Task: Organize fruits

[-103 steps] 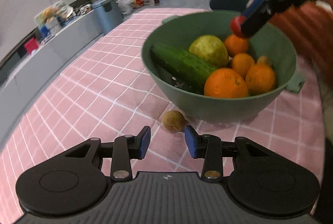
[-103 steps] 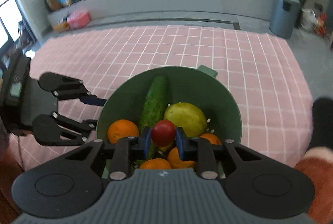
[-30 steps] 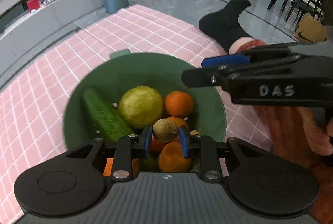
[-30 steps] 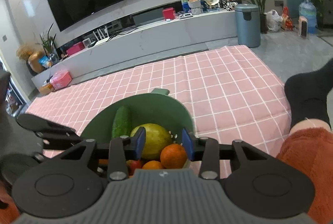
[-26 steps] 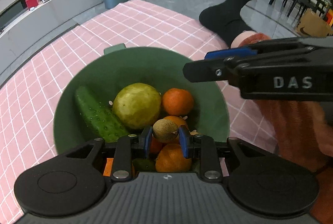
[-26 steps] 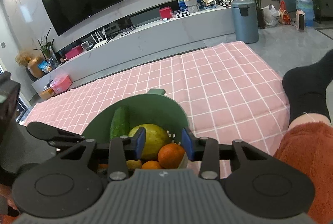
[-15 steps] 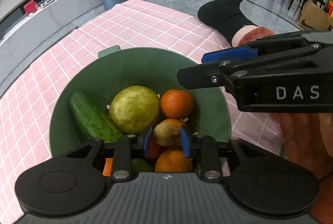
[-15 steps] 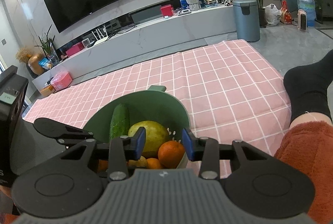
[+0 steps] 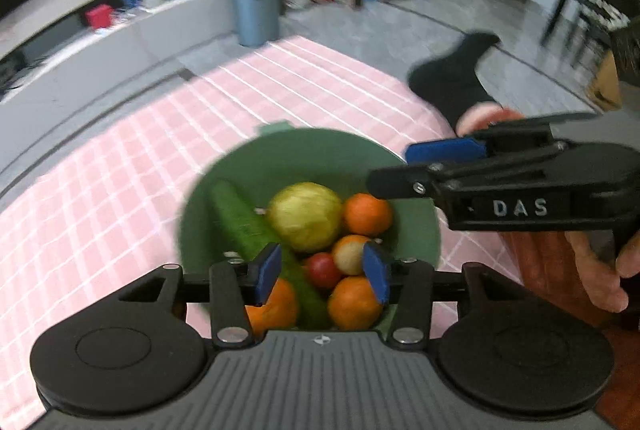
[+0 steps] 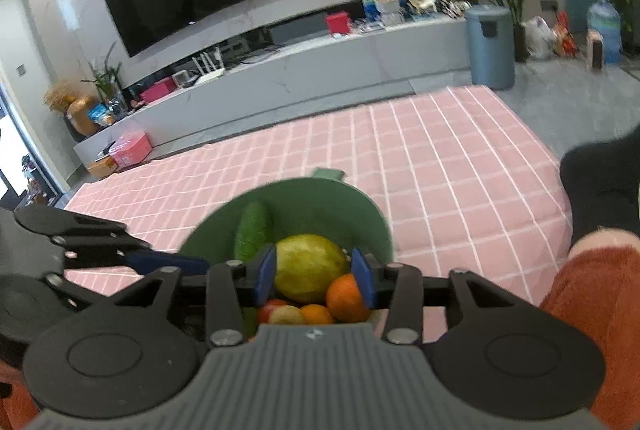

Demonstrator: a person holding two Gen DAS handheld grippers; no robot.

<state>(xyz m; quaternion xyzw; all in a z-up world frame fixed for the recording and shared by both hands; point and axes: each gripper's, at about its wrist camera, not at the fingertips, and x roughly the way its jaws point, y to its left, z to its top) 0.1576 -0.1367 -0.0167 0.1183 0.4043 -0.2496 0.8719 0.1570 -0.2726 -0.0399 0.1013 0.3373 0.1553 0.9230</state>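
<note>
A green bowl [image 9: 316, 154] sits on the pink checked cloth [image 9: 120, 190] and holds a cucumber [image 9: 236, 214], a yellow-green round fruit [image 9: 306, 216], several oranges [image 9: 367, 213], a red tomato [image 9: 321, 270] and a small brown fruit [image 9: 349, 253]. My left gripper [image 9: 322, 273] is open and empty above the bowl's near side. My right gripper [image 10: 314, 276] is open and empty, above the bowl's [image 10: 320, 198] near rim; it also shows at the right of the left wrist view [image 9: 424, 166].
The pink cloth [image 10: 440, 158] spreads beyond and around the bowl. A black-socked foot [image 9: 456, 78] and an orange-clad leg [image 10: 592, 294] lie at the right edge. A grey bin [image 10: 492, 46] and a low TV bench [image 10: 320, 78] stand beyond the cloth.
My left gripper has opened and let go of the small brown fruit, which now lies in the bowl beside the tomato. Both grippers have lifted a little from the bowl.
</note>
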